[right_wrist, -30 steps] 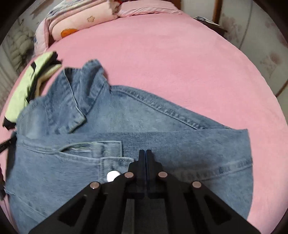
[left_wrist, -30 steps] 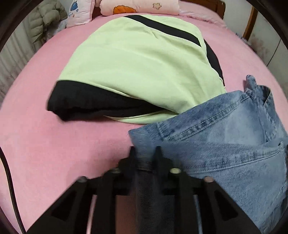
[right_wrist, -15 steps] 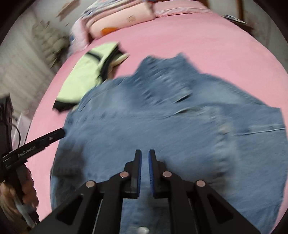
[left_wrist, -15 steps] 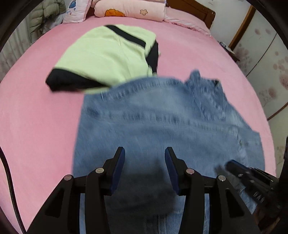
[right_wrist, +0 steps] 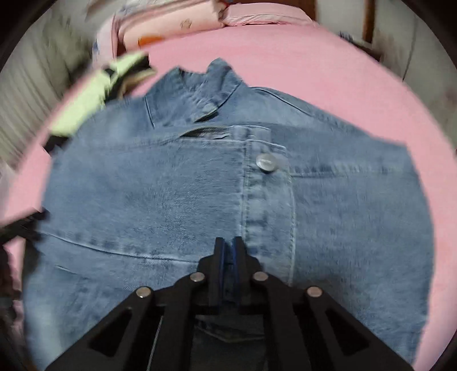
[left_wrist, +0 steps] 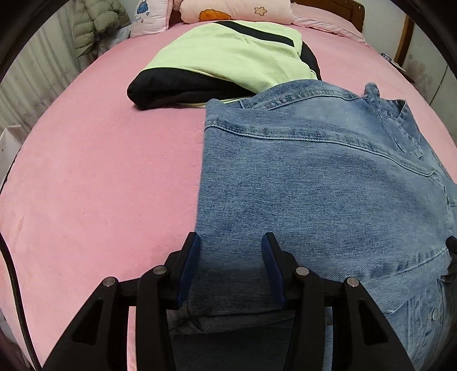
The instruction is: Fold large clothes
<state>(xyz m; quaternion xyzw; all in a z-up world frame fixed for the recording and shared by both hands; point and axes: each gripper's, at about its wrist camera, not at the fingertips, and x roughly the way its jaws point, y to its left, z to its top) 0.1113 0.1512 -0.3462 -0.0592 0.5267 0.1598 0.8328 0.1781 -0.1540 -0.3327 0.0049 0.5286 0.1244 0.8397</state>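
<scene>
A blue denim jacket (left_wrist: 328, 177) lies folded on the pink bed (left_wrist: 100, 171), collar at the far end. My left gripper (left_wrist: 230, 242) is open above the jacket's near left corner, with denim lying under and between the fingers but not pinched. In the right wrist view the jacket (right_wrist: 185, 194) fills the middle, its button placket and a metal button (right_wrist: 266, 162) facing up. My right gripper (right_wrist: 227, 242) is shut just over the placket, and I see nothing held between its pads.
A folded light-green and black garment (left_wrist: 228, 54) lies beyond the jacket, touching its far edge, and shows blurred at the upper left (right_wrist: 85, 105). Pillows (left_wrist: 237, 11) line the headboard. A padded coat (left_wrist: 94, 22) hangs at the far left. Bare pink sheet (right_wrist: 314, 62) surrounds the jacket.
My left gripper let go of the denim edge and now stands open. Both grippers drew back toward the jacket's near side. The right jaws parted slightly, then shut again.
</scene>
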